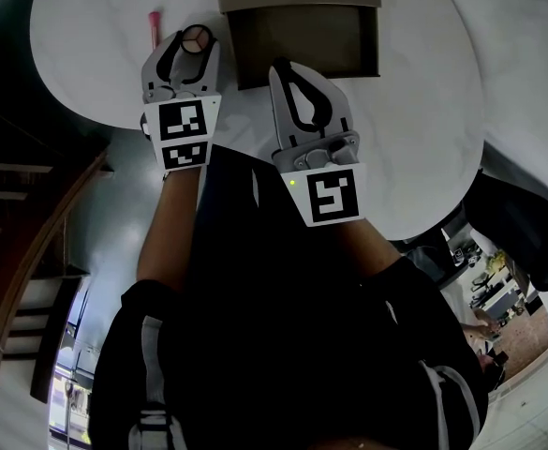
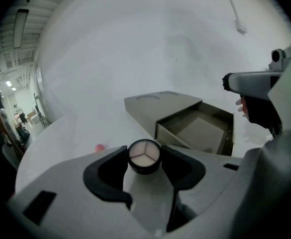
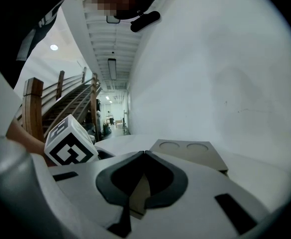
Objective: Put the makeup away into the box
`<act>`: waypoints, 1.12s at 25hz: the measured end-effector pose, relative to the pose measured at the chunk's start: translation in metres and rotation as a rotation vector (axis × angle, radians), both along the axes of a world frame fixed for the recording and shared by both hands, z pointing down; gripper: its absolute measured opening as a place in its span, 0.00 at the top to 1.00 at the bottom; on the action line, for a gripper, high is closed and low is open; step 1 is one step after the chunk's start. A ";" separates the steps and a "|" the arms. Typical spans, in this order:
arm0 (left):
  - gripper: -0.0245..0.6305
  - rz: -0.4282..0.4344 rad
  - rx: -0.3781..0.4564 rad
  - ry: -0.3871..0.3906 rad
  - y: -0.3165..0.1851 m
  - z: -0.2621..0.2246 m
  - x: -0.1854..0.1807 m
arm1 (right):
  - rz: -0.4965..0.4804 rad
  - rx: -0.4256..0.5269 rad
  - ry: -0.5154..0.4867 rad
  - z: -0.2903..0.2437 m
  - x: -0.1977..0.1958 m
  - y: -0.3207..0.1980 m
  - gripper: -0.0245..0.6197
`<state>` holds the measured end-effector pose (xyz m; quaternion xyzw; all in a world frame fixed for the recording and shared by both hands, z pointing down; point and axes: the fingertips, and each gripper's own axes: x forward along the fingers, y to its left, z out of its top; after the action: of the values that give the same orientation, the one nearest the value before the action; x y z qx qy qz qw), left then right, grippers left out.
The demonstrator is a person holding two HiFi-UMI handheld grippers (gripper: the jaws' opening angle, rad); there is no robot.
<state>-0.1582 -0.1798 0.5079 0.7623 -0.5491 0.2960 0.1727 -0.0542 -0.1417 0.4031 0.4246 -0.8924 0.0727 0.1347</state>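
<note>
Gripping a round black compact with pale three-part pan [image 2: 144,156], the left gripper [image 1: 196,43] sits beside the tan cardboard box's [image 1: 302,40] open drawer; right gripper [image 3: 144,152] clenched empty, its view missing the compact.

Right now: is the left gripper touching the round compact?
Touching. The left gripper view shows the compact between the jaws of the left gripper, both pads flush against its sides, no gap.

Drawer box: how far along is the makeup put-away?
Done: the drawer is open but looks empty. In hand: the left gripper is closed on the round compact; the right gripper is shut and empty. Left: compact into the drawer, then the loose pink item.
</note>
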 end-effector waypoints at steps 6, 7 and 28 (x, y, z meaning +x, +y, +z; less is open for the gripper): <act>0.63 0.002 0.050 0.039 -0.003 -0.037 0.010 | 0.029 -0.006 0.012 -0.009 0.013 -0.002 0.93; 0.63 0.009 0.061 0.044 -0.004 -0.043 0.015 | 0.038 -0.011 0.015 -0.009 0.017 -0.003 0.93; 0.63 0.267 0.070 0.092 -0.014 -0.058 0.127 | 0.205 -0.034 0.000 -0.006 0.081 -0.007 0.93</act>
<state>-0.0307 -0.1938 0.4499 0.8467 -0.4445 0.2619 0.1301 0.0265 -0.1483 0.3968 0.5113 -0.8429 0.1011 0.1337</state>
